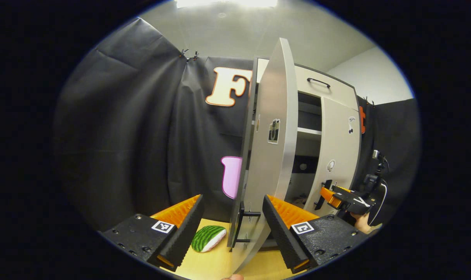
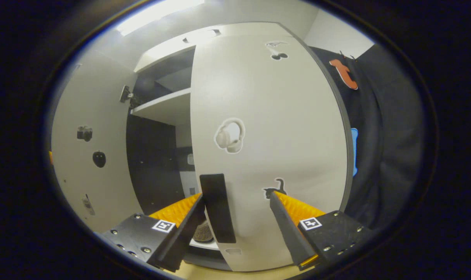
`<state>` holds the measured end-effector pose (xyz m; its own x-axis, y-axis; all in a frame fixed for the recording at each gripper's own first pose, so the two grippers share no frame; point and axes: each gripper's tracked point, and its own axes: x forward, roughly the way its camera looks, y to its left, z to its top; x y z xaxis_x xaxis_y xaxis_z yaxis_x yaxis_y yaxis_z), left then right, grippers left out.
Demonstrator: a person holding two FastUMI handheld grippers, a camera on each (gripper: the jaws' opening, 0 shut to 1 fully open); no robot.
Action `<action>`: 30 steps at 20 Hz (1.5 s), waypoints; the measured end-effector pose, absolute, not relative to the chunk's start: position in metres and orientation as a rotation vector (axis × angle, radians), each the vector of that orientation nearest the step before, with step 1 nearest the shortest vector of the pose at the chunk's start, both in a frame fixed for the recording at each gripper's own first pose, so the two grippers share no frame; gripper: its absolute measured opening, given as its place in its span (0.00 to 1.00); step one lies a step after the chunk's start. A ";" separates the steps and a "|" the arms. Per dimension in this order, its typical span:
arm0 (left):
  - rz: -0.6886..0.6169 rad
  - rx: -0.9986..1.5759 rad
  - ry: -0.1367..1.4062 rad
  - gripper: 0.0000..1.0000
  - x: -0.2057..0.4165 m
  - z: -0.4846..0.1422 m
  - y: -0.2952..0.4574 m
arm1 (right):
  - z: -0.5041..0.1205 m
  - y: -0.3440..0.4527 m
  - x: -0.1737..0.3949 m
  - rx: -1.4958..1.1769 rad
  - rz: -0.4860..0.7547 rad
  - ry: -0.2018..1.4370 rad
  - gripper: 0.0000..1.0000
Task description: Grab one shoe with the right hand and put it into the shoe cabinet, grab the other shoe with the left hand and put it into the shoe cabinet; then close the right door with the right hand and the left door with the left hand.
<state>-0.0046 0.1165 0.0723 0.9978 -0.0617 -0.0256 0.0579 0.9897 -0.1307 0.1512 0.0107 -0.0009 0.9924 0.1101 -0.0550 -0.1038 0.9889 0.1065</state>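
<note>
The pale shoe cabinet (image 1: 317, 87) stands ahead with both doors ajar. Its left door (image 1: 272, 155) swings out edge-on toward me, and its black handle (image 1: 244, 223) lies between the fingers of my open left gripper (image 1: 233, 219), which do not press on it. In the right gripper view the right door (image 2: 274, 128) is near and partly closed. Its black handle (image 2: 218, 208) stands inside my open right gripper (image 2: 235, 219), close to the left finger (image 2: 189, 223). A greyish shoe (image 2: 203, 232) shows low inside the cabinet. The right gripper (image 1: 338, 197) also appears by the right door (image 1: 338, 147).
A green striped, melon-like object (image 1: 208, 238) lies on the yellow wooden surface (image 1: 216, 264) left of the left door. A white shelf (image 2: 161, 105) crosses the cabinet's dark inside. The left door's inner face (image 2: 88, 163) bounds the gap on the left.
</note>
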 end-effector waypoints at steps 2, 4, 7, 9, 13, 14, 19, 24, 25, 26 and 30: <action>-0.096 -0.157 0.035 0.94 -0.002 0.071 0.102 | 0.015 0.004 0.142 0.111 0.099 0.029 1.00; -0.137 -0.158 0.034 0.94 0.001 0.071 0.082 | 0.029 -0.007 0.130 0.132 0.092 0.013 1.00; -0.205 -0.145 0.034 0.94 0.012 0.070 0.049 | 0.046 -0.026 0.115 0.155 0.075 -0.004 1.00; -0.228 -0.134 0.043 0.94 0.021 0.065 0.038 | 0.054 -0.040 0.104 0.146 0.055 -0.010 1.00; -0.256 -0.129 0.041 0.94 0.040 0.061 0.005 | 0.060 -0.059 0.083 0.103 0.025 -0.006 1.00; -0.269 -0.131 0.040 0.94 0.045 0.060 -0.005 | 0.061 -0.062 0.078 0.086 0.020 -0.001 1.00; -0.257 -0.100 0.021 0.94 0.069 0.061 -0.028 | 0.072 -0.066 0.056 -0.010 -0.003 0.016 1.00; -0.264 -0.116 0.014 0.95 0.074 0.068 -0.048 | 0.091 -0.058 0.036 -0.031 -0.023 0.028 0.97; -0.255 -0.104 0.013 0.95 0.073 0.069 -0.049 | 0.096 -0.056 0.032 -0.034 -0.026 0.027 1.00; -0.244 -0.090 0.010 0.95 0.071 0.070 -0.050 | 0.101 -0.053 0.027 -0.031 -0.023 0.024 1.00; -0.184 -0.029 -0.013 0.95 0.065 0.077 -0.048 | 0.121 -0.046 0.016 -0.002 -0.007 0.004 1.00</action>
